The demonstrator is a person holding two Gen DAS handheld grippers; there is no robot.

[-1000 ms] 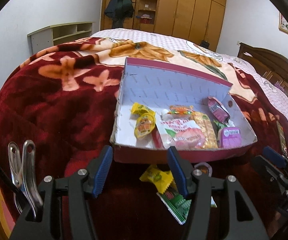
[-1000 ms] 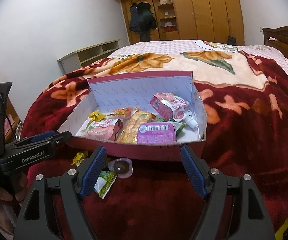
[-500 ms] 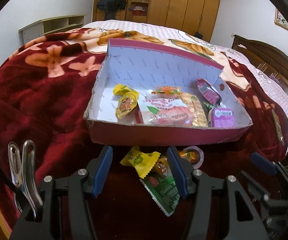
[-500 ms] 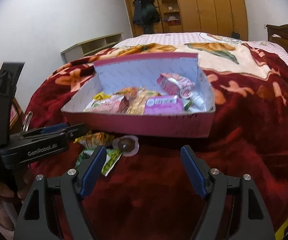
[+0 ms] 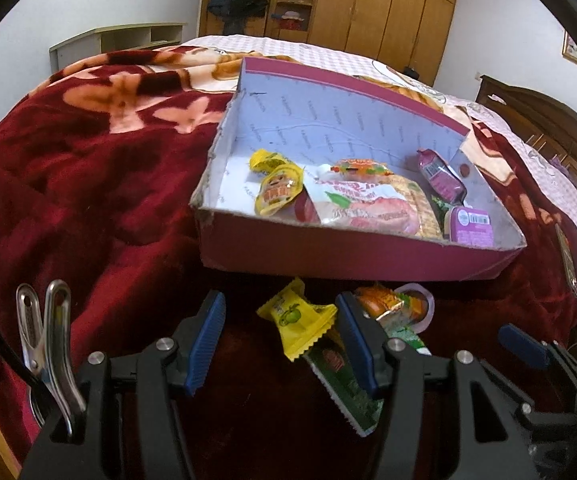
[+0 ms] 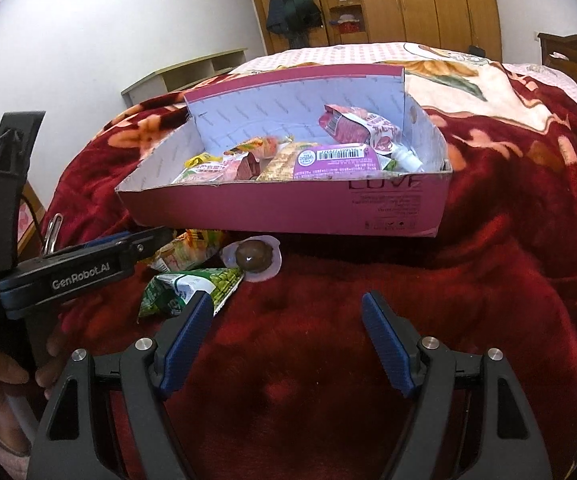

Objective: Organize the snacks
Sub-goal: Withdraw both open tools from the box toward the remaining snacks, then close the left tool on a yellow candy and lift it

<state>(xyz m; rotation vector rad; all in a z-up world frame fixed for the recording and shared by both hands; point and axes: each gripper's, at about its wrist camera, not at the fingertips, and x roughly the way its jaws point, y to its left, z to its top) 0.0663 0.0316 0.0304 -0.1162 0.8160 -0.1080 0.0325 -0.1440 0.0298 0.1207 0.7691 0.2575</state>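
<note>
A pink cardboard box (image 5: 368, 258) with a white inside holds several snack packets on the red blanket; it also shows in the right wrist view (image 6: 288, 208). In front of it lie a yellow candy packet (image 5: 300, 322), a green packet (image 5: 344, 384), an orange packet (image 5: 384, 304) and a round chocolate cup (image 6: 253, 258). My left gripper (image 5: 282, 340) is open, its jaws on either side of the yellow packet, just above it. My right gripper (image 6: 288, 342) is open and empty over the blanket, below the chocolate cup; the green packet (image 6: 192, 290) lies by its left finger.
The bed is covered by a red flowered blanket (image 5: 80, 184). Wooden wardrobes (image 5: 388, 12) stand at the far wall, a low shelf (image 5: 120, 40) at the left. A dark headboard (image 5: 548, 120) is at the right. The left gripper's body (image 6: 80, 268) crosses the right wrist view.
Both grippers have moved down and forward toward the loose snacks in front of the box. The left jaws now straddle the yellow packet. Both stay open.
</note>
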